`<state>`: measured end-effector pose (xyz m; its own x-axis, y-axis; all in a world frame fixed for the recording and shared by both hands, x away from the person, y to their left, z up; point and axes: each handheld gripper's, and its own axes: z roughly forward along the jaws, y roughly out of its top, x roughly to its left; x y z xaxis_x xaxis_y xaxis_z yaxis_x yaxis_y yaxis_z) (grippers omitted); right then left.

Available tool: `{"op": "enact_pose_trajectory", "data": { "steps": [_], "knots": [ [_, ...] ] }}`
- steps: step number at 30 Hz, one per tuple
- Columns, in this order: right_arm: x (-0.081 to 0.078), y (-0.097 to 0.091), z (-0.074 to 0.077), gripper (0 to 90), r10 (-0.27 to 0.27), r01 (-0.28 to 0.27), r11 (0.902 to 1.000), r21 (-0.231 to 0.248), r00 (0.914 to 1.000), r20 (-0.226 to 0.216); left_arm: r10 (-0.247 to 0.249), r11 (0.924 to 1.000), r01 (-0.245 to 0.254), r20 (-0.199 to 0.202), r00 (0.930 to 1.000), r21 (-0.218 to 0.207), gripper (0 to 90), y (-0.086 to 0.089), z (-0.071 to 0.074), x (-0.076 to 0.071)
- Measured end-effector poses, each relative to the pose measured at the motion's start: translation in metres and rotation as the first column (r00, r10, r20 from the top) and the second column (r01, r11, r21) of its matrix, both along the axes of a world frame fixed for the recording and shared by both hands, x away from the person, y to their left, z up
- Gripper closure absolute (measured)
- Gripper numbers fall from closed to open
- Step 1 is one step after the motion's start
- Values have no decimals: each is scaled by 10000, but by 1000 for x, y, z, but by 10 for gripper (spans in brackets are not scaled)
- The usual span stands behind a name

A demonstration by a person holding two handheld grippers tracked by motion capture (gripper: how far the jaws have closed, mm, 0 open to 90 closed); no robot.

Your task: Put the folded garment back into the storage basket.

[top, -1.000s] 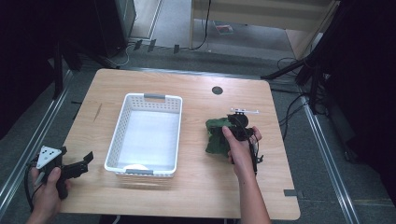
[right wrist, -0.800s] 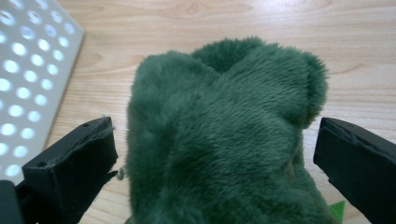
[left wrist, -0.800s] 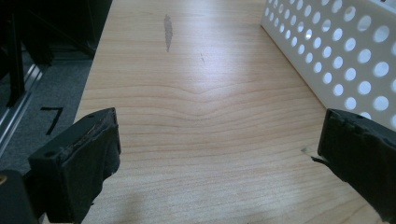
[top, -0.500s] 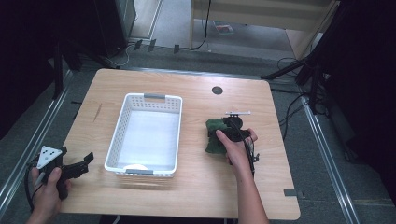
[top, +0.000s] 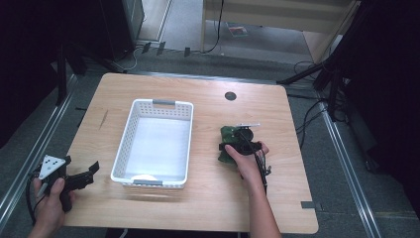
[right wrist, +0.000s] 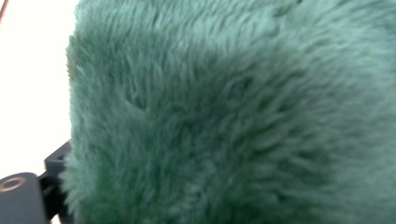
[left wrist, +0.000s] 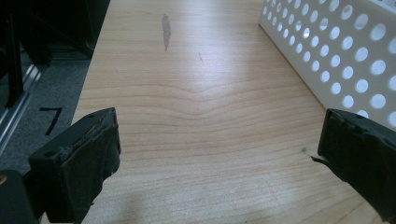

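Tabletop [top: 208, 208] of pale wood, seen from above, with a person's two forearms reaching in from the near edge. A white perforated basket [top: 128, 141] sits left of centre, its long side running away from the person; a small pale patch shows at its near end, too small to identify. To the right of the basket, apart from it, lies a dark green furry cloth [top: 229, 135]. The right hand [top: 247, 158] holds the right tool [top: 237, 144] down on this cloth, with a cable trailing back along the wrist. In the right gripper view, green fur [right wrist: 233, 112] presses right up against the camera and hides the jaws, so whether they are spread or pinching the cloth cannot be told. At the near left corner, the left hand [top: 49, 196] holds the left tool [top: 91, 168] low at the tabletop edge, pointing toward the basket, with a grey three-cornered plate on top. In the left gripper view, its two black jaws stand spread wide with bare wood between them, gripping nothing, and the basket's holed side wall [left wrist: 345, 56] runs along the upper right. A round dark hole [top: 230, 95] marks the far side of the tabletop.
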<state>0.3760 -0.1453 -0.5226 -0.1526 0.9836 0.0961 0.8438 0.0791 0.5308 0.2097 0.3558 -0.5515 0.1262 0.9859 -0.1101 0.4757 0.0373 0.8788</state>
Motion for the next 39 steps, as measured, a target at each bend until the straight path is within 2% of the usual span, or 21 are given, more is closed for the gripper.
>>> {"op": "enact_pose_trajectory", "data": {
  "steps": [4,8,11,14,18,23,27,29,33,39],
  "knots": [
    [-2,-3,-2,109,-195,193,9997,161,9997,128,-12,10000,11,122,9999,47,3,-1,0,-1],
    [-4,-2,-4,147,-178,177,9998,40,9995,250,114,9999,-115,359,9993,35,3,-1,0,-2],
    [-5,0,-5,166,-178,183,9997,-175,9994,295,80,9999,-84,371,9993,105,3,-1,1,-3],
    [-5,1,-5,204,-145,151,9997,-191,9993,352,59,9999,-64,375,9993,124,3,-2,0,-3],
    [-7,-5,-2,289,-247,235,9994,244,9984,509,61,10000,-63,369,9993,60,3,-1,0,-2],
    [-9,-10,0,331,-176,120,9978,658,9962,850,85,9999,-87,321,9995,59,3,-1,0,-2],
    [-11,-13,6,361,-153,37,9942,1070,9940,1079,105,9999,-106,324,9994,25,3,-1,0,-2],
    [-13,-13,11,366,-110,-22,9920,1265,9946,1035,106,9999,-107,310,9995,41,3,-1,0,-2],
    [-15,-10,17,370,-145,28,9944,1054,9938,1106,85,10000,-86,290,9995,47,3,-1,0,-2],
    [-17,-6,33,374,-223,81,9943,1062,9908,1334,64,10000,-64,283,9996,23,3,-1,0,-2]
  ]
}}
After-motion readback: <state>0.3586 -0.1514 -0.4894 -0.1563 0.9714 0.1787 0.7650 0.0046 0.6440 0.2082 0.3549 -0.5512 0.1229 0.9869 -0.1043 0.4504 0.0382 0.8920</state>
